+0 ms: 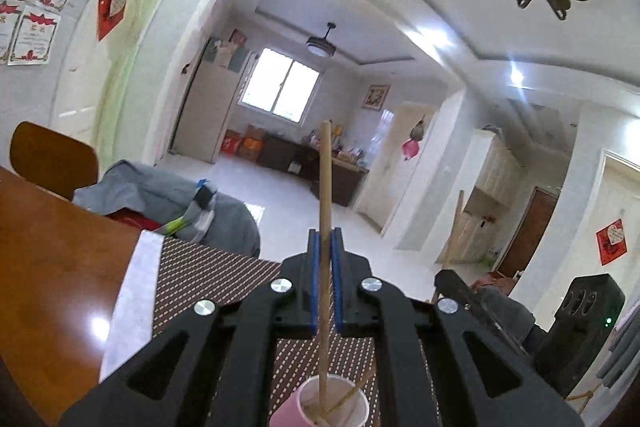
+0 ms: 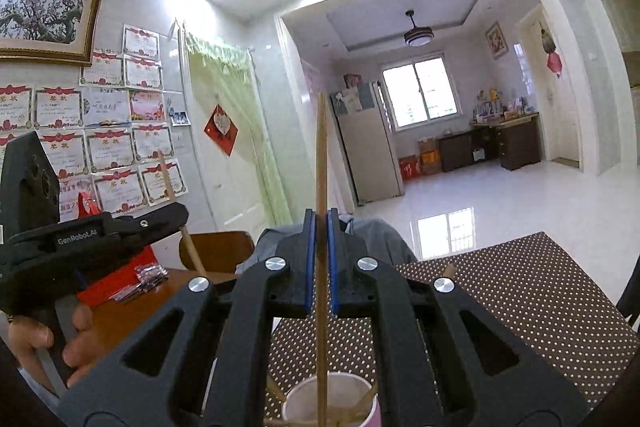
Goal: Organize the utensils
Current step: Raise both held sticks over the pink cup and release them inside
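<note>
The left gripper (image 1: 325, 255) had its blue-padded jaws pressed together on a thin, pale wooden chopstick (image 1: 325, 187). The stick stood nearly upright, its long axis vertical: the upper end pointed at the ceiling and the lower end reached down into a pink paper cup with a white inside (image 1: 320, 407), which stood on a brown cloth with white dots (image 1: 208, 275). Other thin sticks leaned inside that cup.

The right gripper (image 2: 321, 227) was likewise clamped tight on a second wooden chopstick (image 2: 321, 155), also close to vertical, its lower end over or in the same cup (image 2: 332, 403); which, I could not tell. A hand (image 2: 36, 343) held the left gripper's handle beside it.
</note>
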A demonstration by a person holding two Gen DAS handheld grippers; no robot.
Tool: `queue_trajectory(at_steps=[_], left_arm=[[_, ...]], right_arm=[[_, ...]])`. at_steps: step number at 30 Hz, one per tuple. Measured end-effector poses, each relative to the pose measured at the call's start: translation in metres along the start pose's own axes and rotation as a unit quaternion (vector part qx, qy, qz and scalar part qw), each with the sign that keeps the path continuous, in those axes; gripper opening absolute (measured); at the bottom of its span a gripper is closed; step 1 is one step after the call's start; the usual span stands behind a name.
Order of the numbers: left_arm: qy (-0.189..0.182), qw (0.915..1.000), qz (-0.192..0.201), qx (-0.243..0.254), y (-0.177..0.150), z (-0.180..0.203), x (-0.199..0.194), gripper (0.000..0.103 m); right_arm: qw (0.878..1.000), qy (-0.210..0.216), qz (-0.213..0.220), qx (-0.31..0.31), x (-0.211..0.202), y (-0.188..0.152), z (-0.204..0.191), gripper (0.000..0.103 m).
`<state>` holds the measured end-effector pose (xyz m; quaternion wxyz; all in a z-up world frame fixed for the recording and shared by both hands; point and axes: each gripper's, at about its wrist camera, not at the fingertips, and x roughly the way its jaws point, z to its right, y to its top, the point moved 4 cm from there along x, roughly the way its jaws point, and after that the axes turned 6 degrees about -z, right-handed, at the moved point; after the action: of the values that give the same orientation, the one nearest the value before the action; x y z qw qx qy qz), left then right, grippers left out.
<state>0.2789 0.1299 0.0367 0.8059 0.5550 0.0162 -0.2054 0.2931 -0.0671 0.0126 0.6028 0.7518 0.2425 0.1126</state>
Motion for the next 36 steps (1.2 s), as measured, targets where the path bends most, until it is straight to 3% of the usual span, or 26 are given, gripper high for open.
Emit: queue_trajectory(at_steps=[8, 19, 20, 21, 22, 27, 36], left_arm=[[-0.011, 0.9993, -0.034, 0.001, -0.027, -0.004, 0.032, 0.006], [0.005, 0.9968, -0.069, 0.040, -0.053, 0.010, 0.041, 0.007], [0.008, 0.9964, -0.072, 0.044, -0.054, 0.011, 0.040, 0.010], [0.013, 0.9962, -0.072, 0.047, -0.055, 0.012, 0.040, 0.022], [0.017, 0.9962, -0.070, 0.049, -0.055, 0.012, 0.038, 0.027], [0.028, 0.9957, -0.068, 0.056, -0.055, 0.014, 0.030, 0.031], [0.055, 0.9952, -0.058, 0.056, -0.054, 0.011, 0.014, 0.053]], right_arm=[[1.000, -0.011, 0.009, -0.001, 0.007, -0.019, 0.010, 0.006], [1.000, -0.020, -0.012, -0.009, 0.001, -0.040, 0.012, 0.006], [1.000, -0.021, -0.014, -0.009, 0.000, -0.041, 0.012, 0.006], [1.000, -0.021, -0.017, -0.008, 0.000, -0.042, 0.012, 0.006], [1.000, -0.022, -0.019, -0.008, -0.002, -0.044, 0.013, 0.006], [0.999, -0.026, -0.028, -0.011, -0.009, -0.046, 0.014, 0.006], [0.998, -0.032, -0.052, -0.015, -0.016, -0.055, 0.012, 0.006]])
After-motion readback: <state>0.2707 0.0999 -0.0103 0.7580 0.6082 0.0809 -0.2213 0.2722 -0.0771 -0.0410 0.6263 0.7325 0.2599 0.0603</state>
